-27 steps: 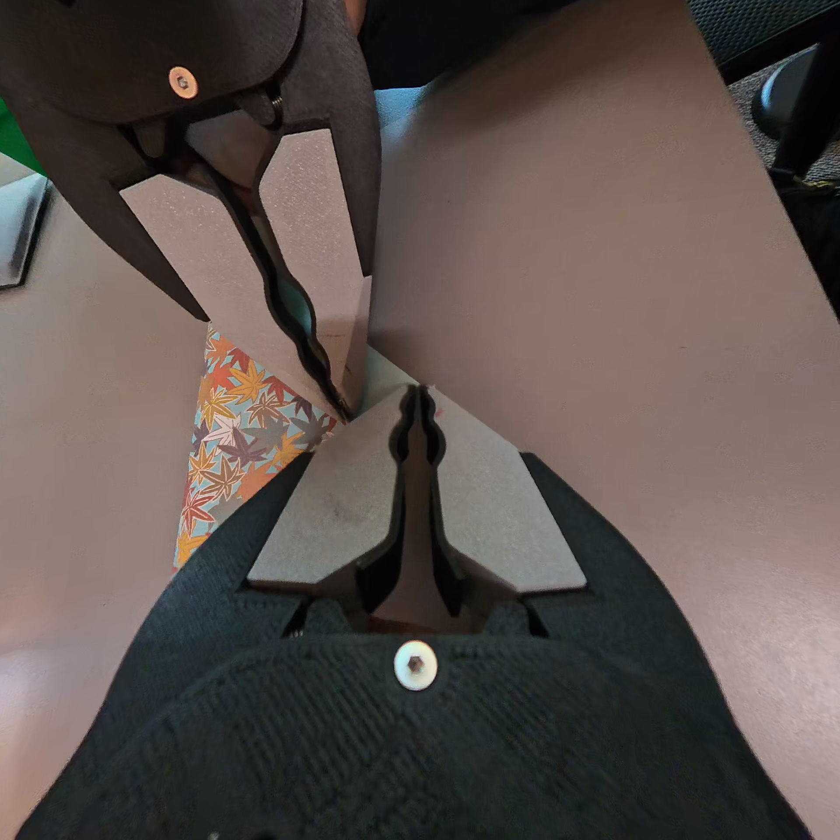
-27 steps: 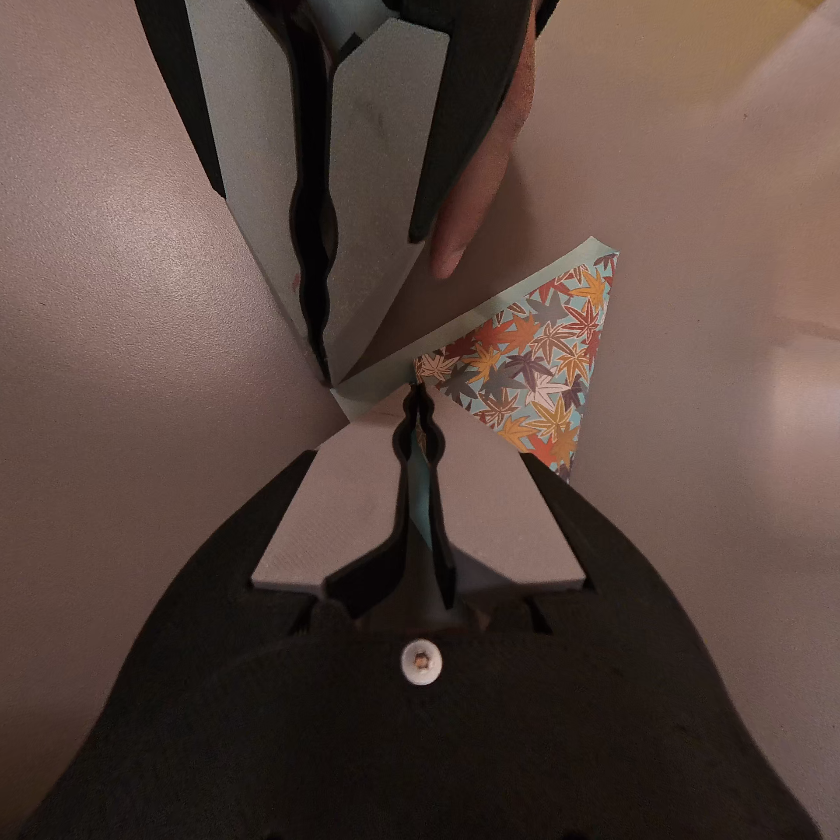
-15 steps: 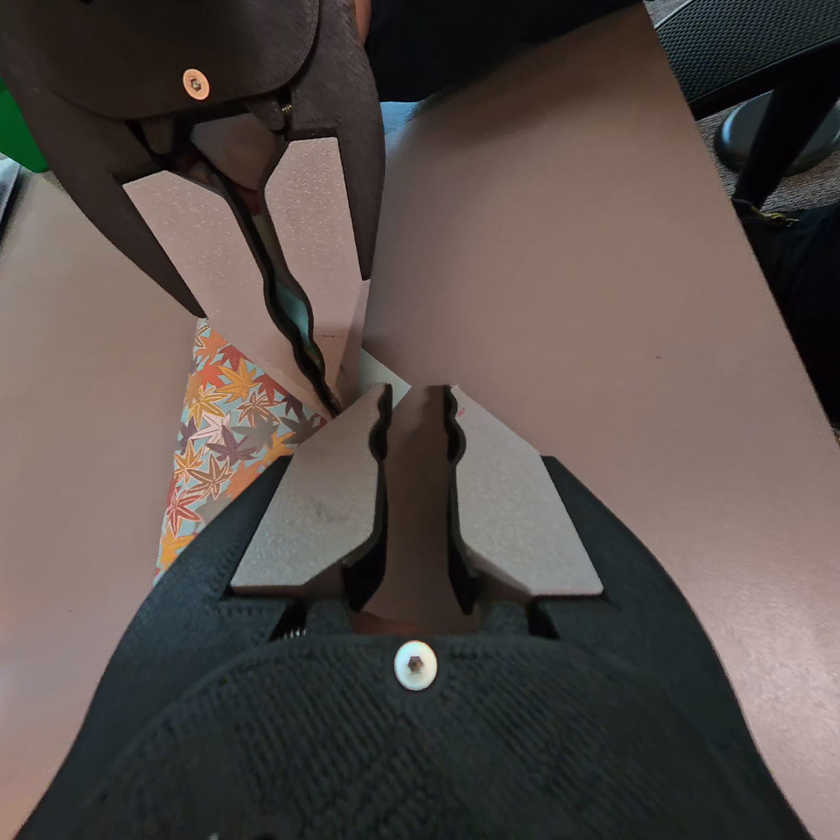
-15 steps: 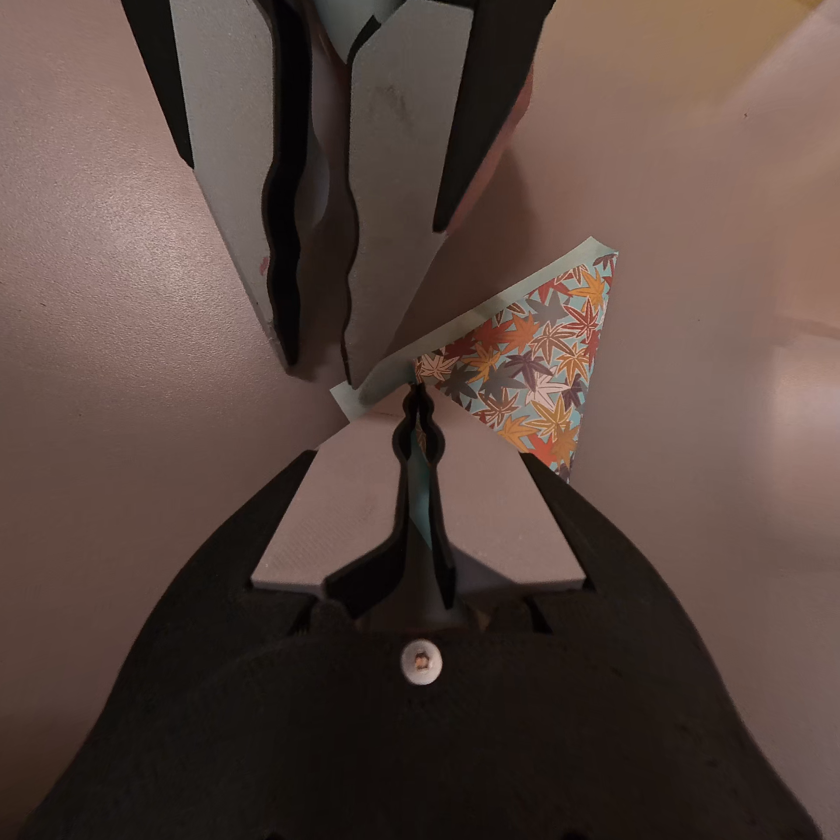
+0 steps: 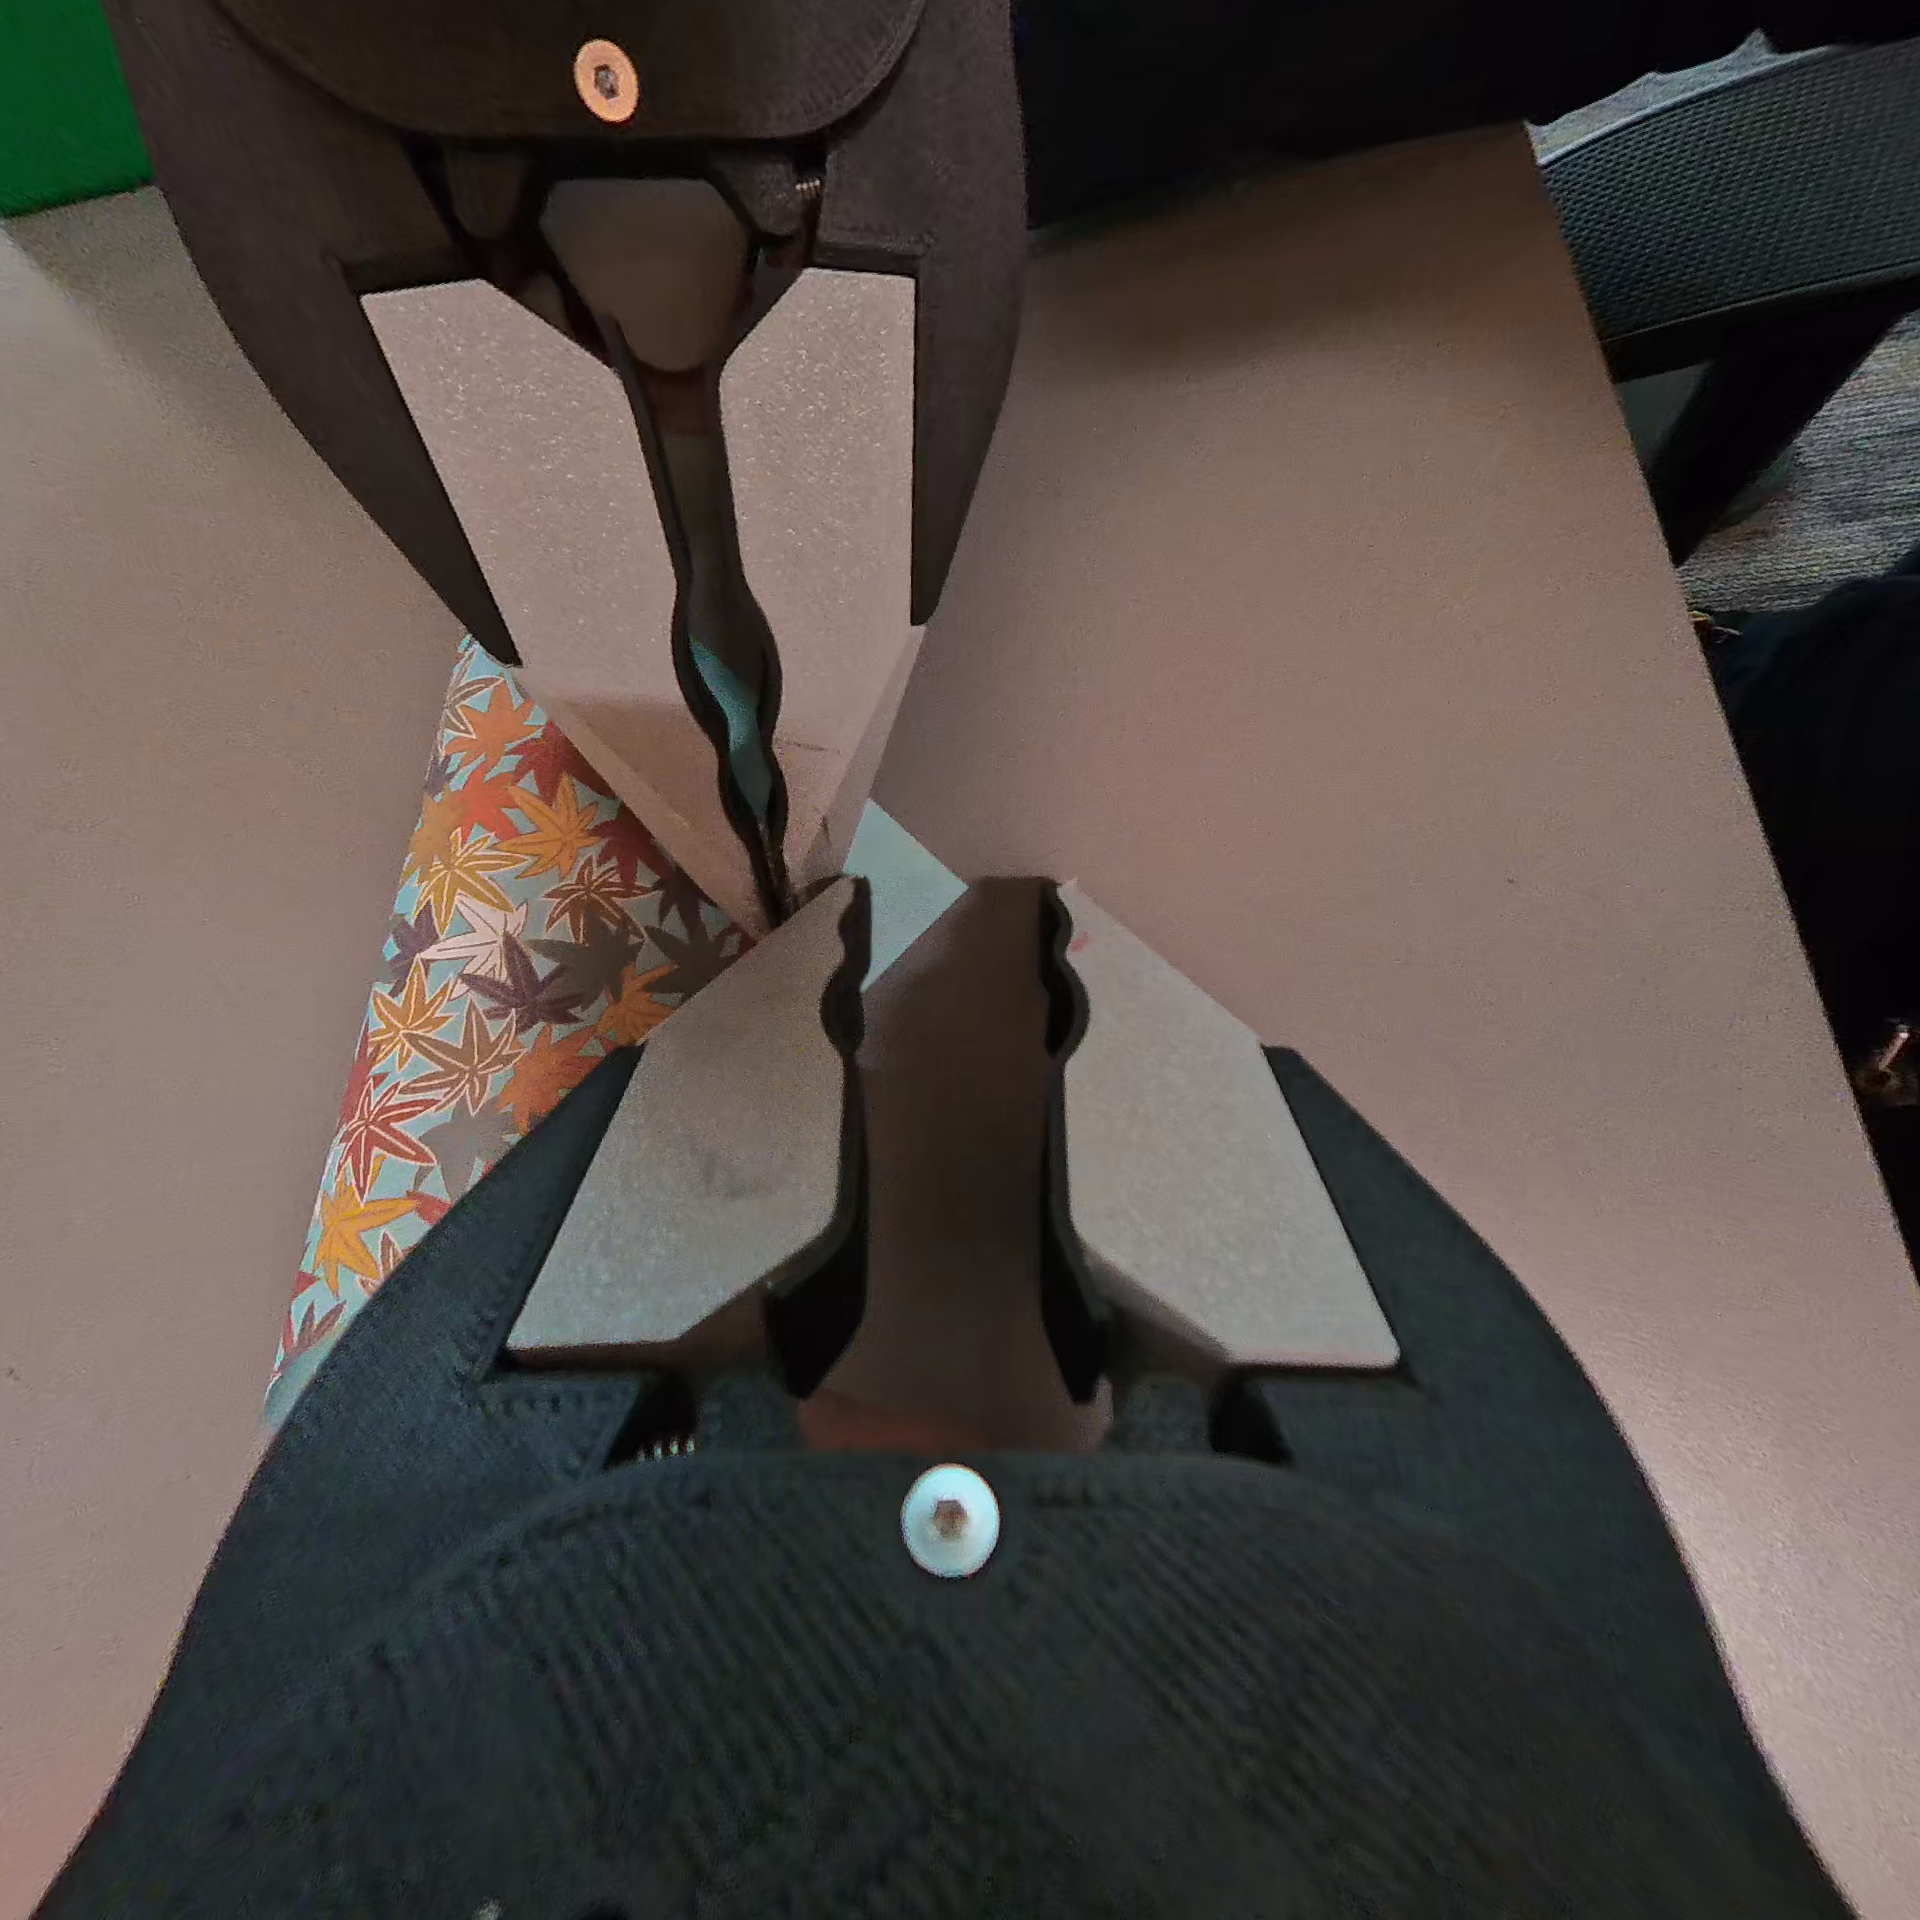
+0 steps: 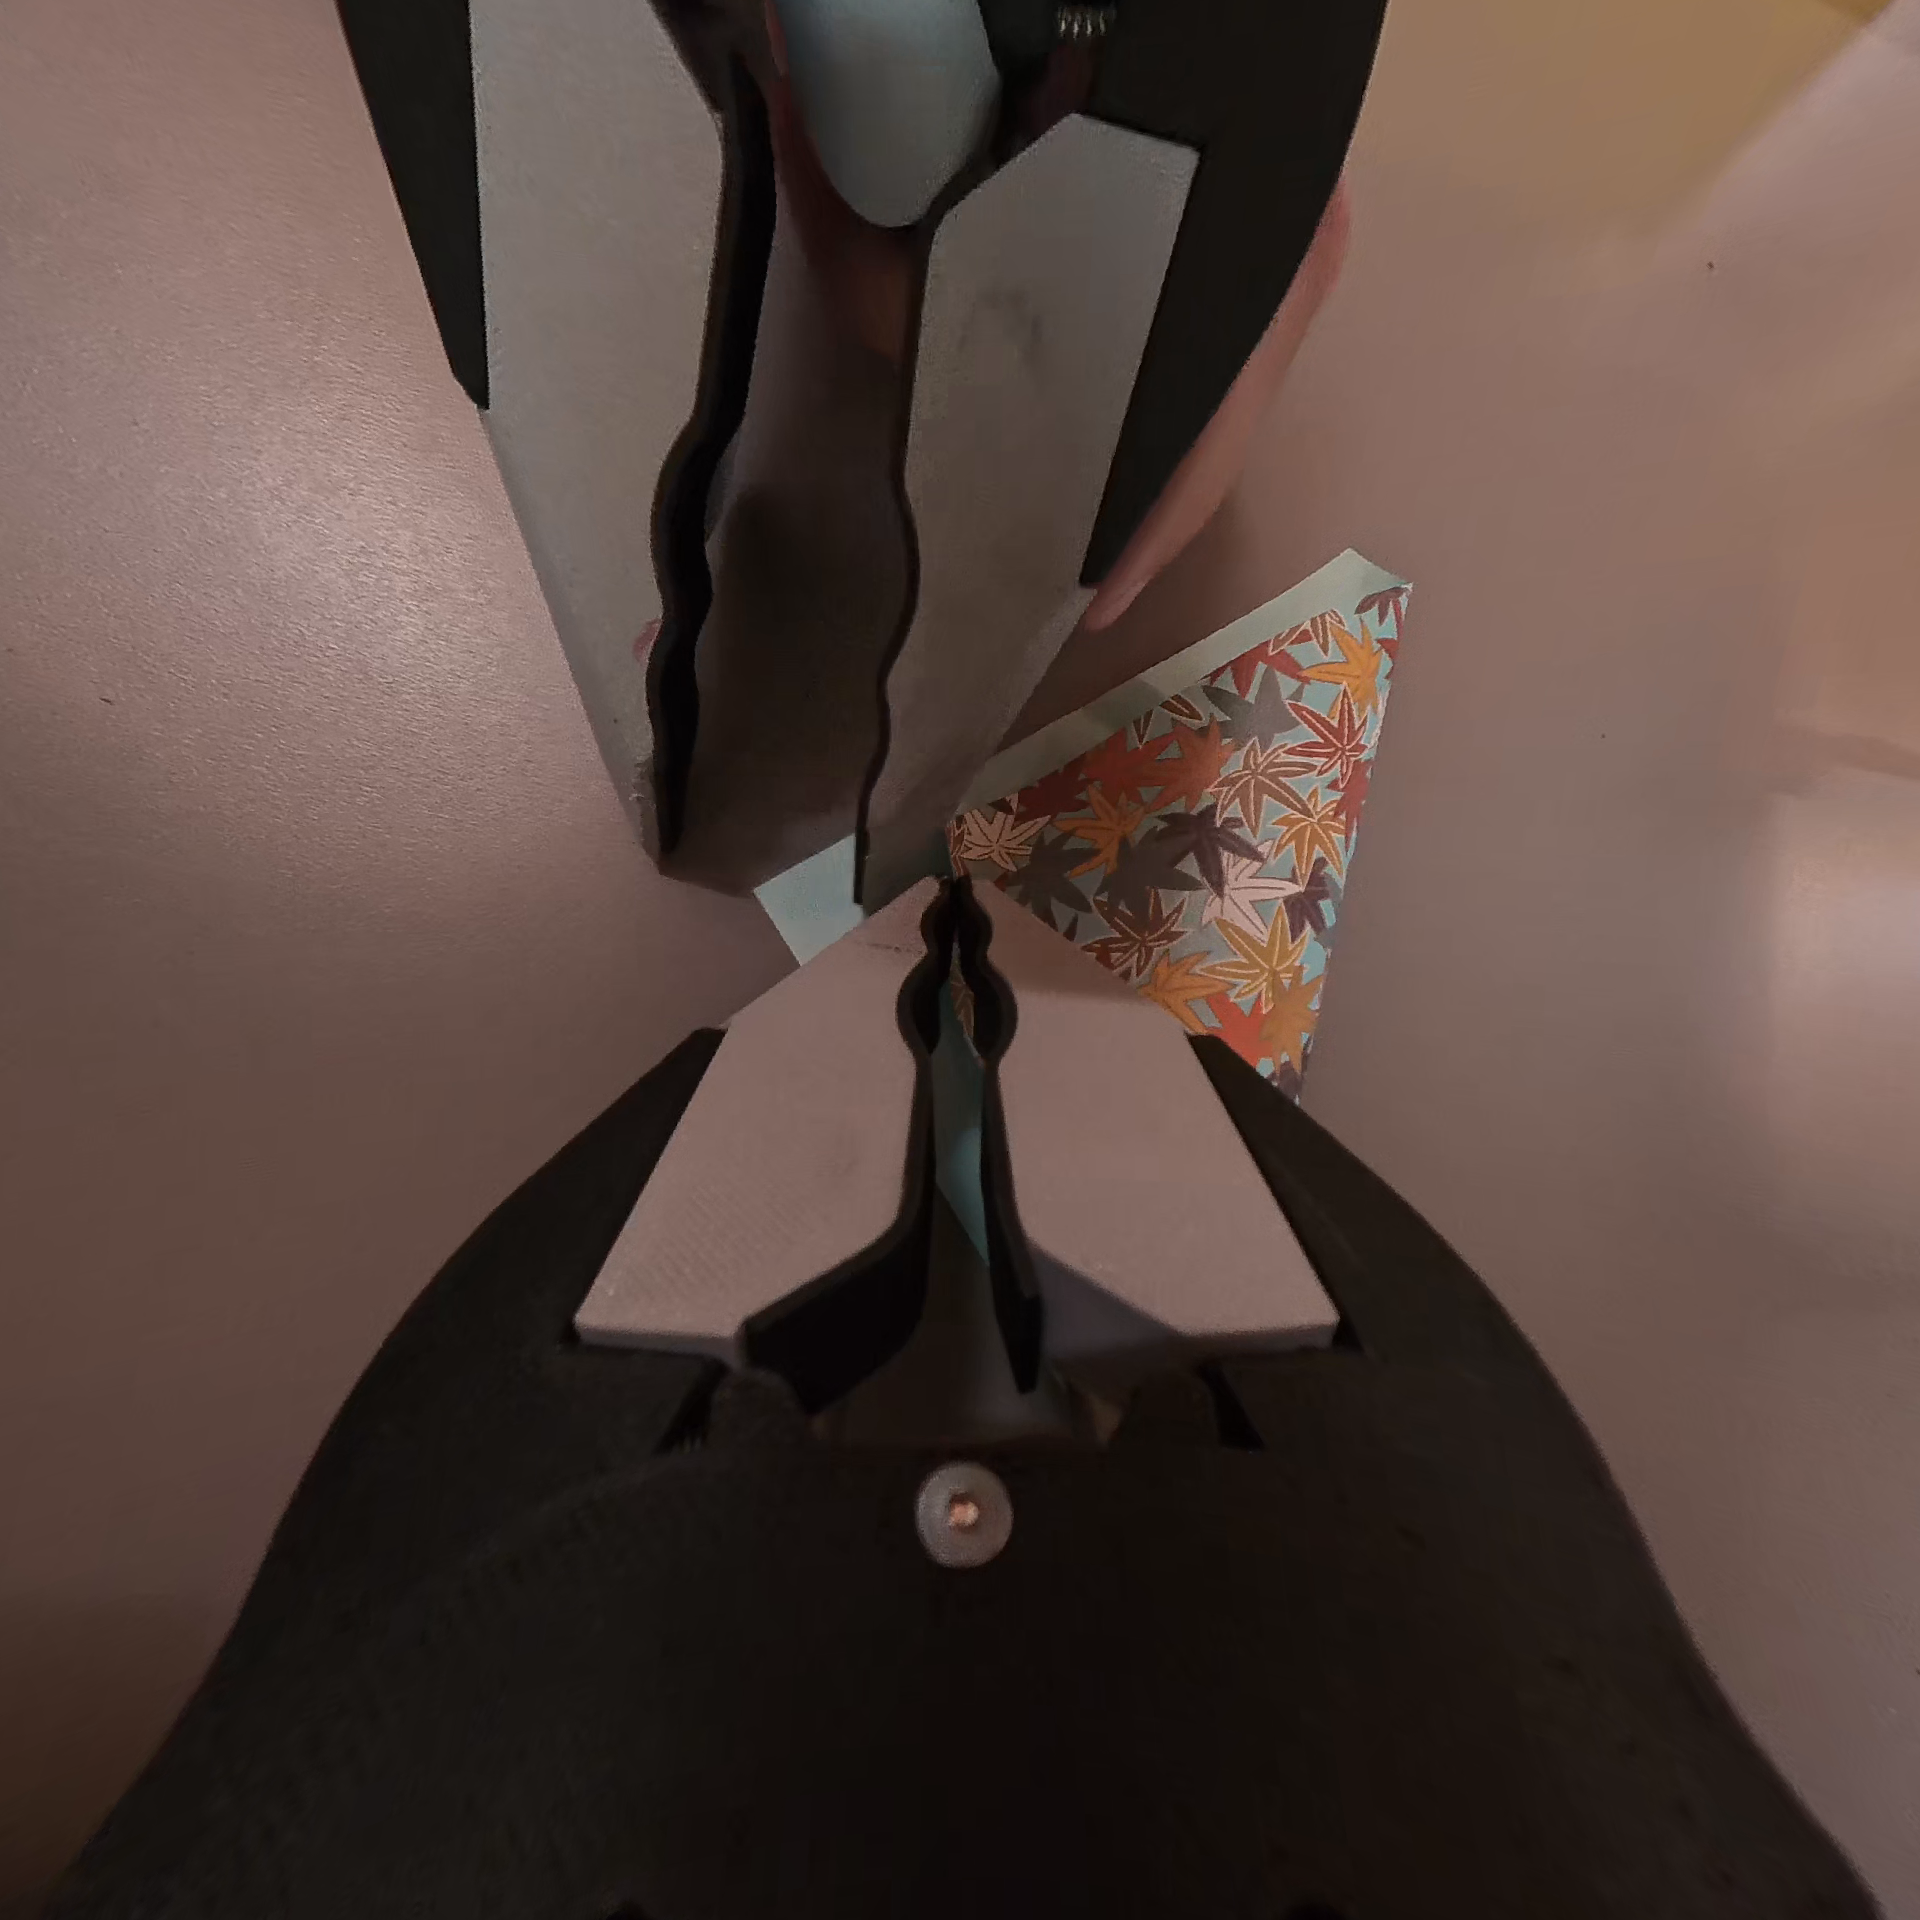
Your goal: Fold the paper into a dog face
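The paper [image 5: 488, 966], a folded sheet printed with maple leaves in orange, red and grey on pale blue with a plain pale blue reverse, lies partly on the counter [image 5: 1351, 727], a wide, smooth, pinkish-grey surface that fills both views. In the left wrist view the printed fold runs down the left side, passing under the left tool [image 5: 951, 914], whose grey fingers [image 5: 727, 1143] stand apart with bare counter showing in the gap between them; a plain blue corner of the sheet lies just beside its left fingertip. The right tool [image 6: 956, 894] faces it tip to tip, almost touching, and is clamped on the paper, a strip of pale blue pinched between its closed fingers. In the right wrist view the printed triangle fans up and to the right from that grip, its far corner lifted.
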`<state>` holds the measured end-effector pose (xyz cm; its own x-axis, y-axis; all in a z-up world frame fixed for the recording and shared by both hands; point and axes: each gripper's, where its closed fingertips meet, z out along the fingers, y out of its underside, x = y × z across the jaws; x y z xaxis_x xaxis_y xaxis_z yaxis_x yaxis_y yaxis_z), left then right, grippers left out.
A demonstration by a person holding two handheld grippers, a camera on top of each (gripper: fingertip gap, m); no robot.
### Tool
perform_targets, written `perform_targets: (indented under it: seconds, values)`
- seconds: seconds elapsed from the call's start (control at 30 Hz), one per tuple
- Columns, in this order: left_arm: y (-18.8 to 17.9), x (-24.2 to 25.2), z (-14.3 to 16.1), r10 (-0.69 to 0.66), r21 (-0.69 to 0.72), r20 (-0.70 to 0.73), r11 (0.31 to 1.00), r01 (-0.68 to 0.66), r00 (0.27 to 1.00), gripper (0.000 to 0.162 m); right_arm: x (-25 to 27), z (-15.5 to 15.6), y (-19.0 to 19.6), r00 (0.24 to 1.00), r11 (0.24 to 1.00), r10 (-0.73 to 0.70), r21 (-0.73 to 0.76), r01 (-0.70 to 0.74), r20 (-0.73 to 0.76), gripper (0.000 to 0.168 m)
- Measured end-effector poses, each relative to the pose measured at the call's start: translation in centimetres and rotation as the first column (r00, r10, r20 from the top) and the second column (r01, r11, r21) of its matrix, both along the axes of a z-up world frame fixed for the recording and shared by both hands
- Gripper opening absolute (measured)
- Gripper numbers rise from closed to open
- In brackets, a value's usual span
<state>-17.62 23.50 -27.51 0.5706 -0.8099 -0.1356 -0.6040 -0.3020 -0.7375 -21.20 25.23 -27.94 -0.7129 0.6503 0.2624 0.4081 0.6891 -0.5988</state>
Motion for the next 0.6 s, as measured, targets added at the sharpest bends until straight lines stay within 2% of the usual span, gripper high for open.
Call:
perform_targets:
  seconds: [0.03, 0.1, 0.17, 0.2, 0.37, 0.43, 0.6]
  values:
    - [0.0, 0.0, 0.0, 0.005, -0.005, 0.003, 1.000, -0.005, 1.000, 0.030, 0.0, 0.0, 0.0, 1.000, 1.000, 0.000, 0.000, 0.000, 0.001, 0.000]
    - [-0.4, 0.3, -0.1, -0.006, -0.046, 0.028, 0.999, 0.007, 1.000, 0.034, 0.0, 0.0, 0.0, 1.000, 1.000, 0.002, 0.001, -0.002, 0.001, 0.000]
    - [-1.0, 0.8, -0.2, -0.029, -0.099, 0.055, 0.994, 0.035, 0.998, 0.055, 0.1, 0.0, 0.0, 1.000, 1.000, 0.003, 0.003, -0.003, 0.002, 0.000]
    - [-1.1, 0.9, -0.3, -0.030, -0.114, 0.061, 0.993, 0.037, 0.998, 0.058, 0.1, 0.0, 0.0, 1.000, 1.000, 0.003, 0.003, -0.003, 0.002, 0.000]
    - [-1.2, 0.9, -0.3, -0.024, -0.125, 0.066, 0.992, 0.032, 0.998, 0.059, 0.1, 0.0, 0.0, 1.000, 1.000, 0.002, 0.007, -0.002, 0.003, 0.000]
    - [-1.5, 1.1, -0.3, -0.035, -0.135, 0.073, 0.990, 0.044, 0.997, 0.066, 0.1, 0.0, 0.0, 1.000, 1.000, 0.002, 0.006, -0.002, 0.003, 0.000]
    - [-1.7, 1.3, -0.4, -0.035, -0.146, 0.074, 0.988, 0.046, 0.997, 0.072, 0.1, 0.0, 0.0, 1.000, 1.000, 0.002, 0.001, -0.002, 0.004, 0.000]
